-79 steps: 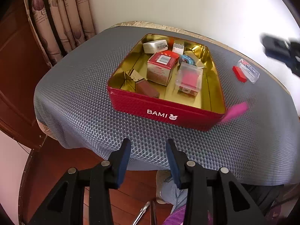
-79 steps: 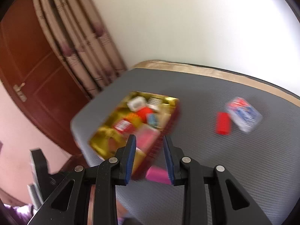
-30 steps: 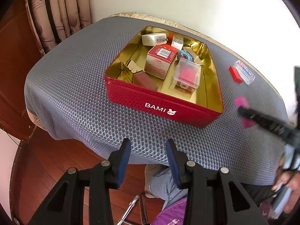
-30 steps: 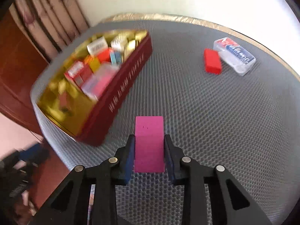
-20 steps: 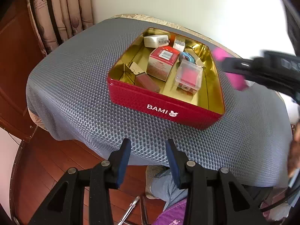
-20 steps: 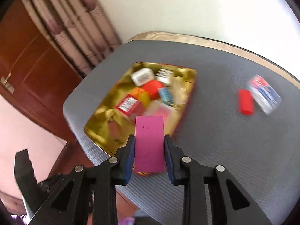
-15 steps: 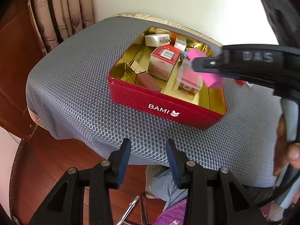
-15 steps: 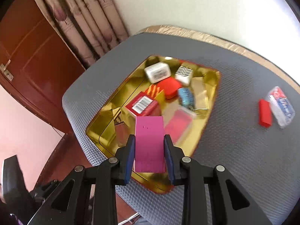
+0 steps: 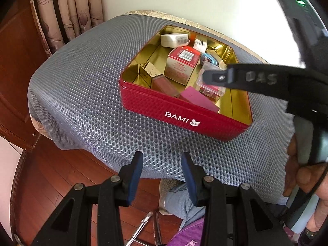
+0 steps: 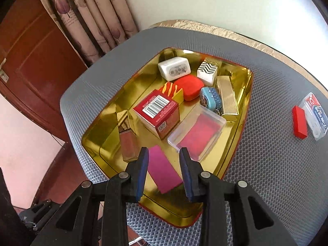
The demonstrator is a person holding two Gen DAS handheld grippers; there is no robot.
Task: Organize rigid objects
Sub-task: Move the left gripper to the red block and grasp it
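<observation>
A red BAMI tin (image 9: 184, 119) with a gold inside (image 10: 106, 127) sits on the grey mat and holds several small boxes. A magenta block (image 10: 163, 169) lies flat in its near corner; it also shows in the left wrist view (image 9: 199, 99). My right gripper (image 10: 164, 160) is open right above the block, its fingers apart from it. In the left wrist view it reaches over the tin as a black arm (image 9: 256, 80). My left gripper (image 9: 162, 166) is open and empty, off the table's near edge.
A red block (image 10: 299, 124) and a clear plastic case (image 10: 315, 115) lie on the mat right of the tin. The grey mat (image 9: 82, 71) covers a small table. Curtains (image 10: 92, 14) and a wooden door (image 10: 30, 61) stand behind at left.
My right gripper carried the magenta block over the tin, then opened; the block now lies in the tin. My left gripper has hardly moved.
</observation>
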